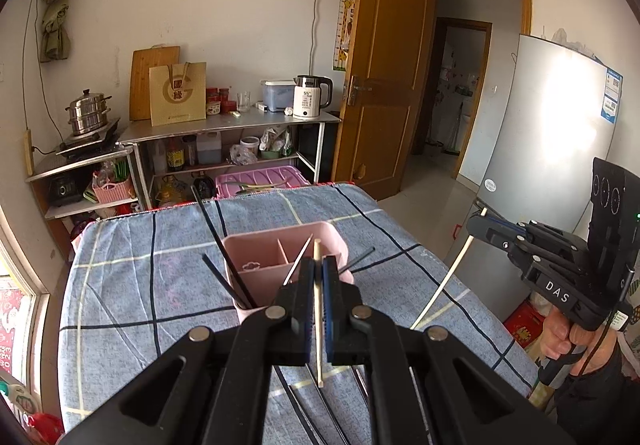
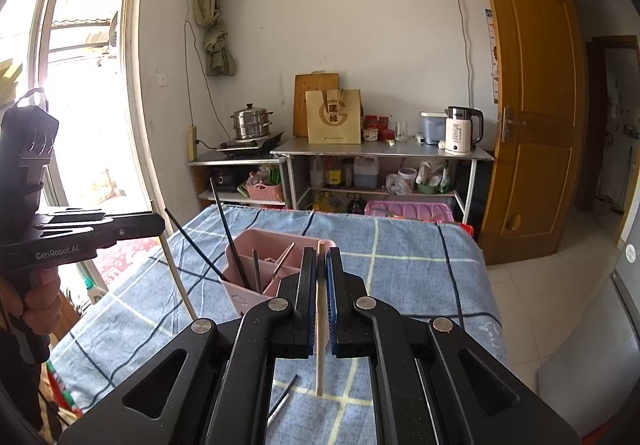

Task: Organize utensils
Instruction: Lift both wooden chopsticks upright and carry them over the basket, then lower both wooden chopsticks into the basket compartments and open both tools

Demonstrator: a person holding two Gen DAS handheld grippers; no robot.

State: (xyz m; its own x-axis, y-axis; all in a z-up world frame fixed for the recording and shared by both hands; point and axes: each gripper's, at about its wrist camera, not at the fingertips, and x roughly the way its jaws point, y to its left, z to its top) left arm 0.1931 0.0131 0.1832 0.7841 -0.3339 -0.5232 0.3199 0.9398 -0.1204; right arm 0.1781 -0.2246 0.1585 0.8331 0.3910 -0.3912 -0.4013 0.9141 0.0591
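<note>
A pink divided utensil holder (image 1: 256,277) stands on the blue checked tablecloth (image 1: 128,285) and holds several black chopsticks (image 1: 224,249). It also shows in the right wrist view (image 2: 256,293). My left gripper (image 1: 318,265) is shut on a cream chopstick (image 1: 318,325), held above the table just in front of the holder. My right gripper (image 2: 320,257) is shut on another cream chopstick (image 2: 319,357), near the holder's right side. In the left wrist view the right gripper (image 1: 480,223) is at the right with its chopstick (image 1: 444,281) hanging down.
More black chopsticks (image 1: 320,405) lie on the cloth under my left gripper, and one dark chopstick (image 2: 282,401) under my right. Behind the table stand metal shelves (image 1: 224,133) with a kettle and a steamer. A fridge (image 1: 552,149) stands at the right, a wooden door (image 1: 380,77) beyond.
</note>
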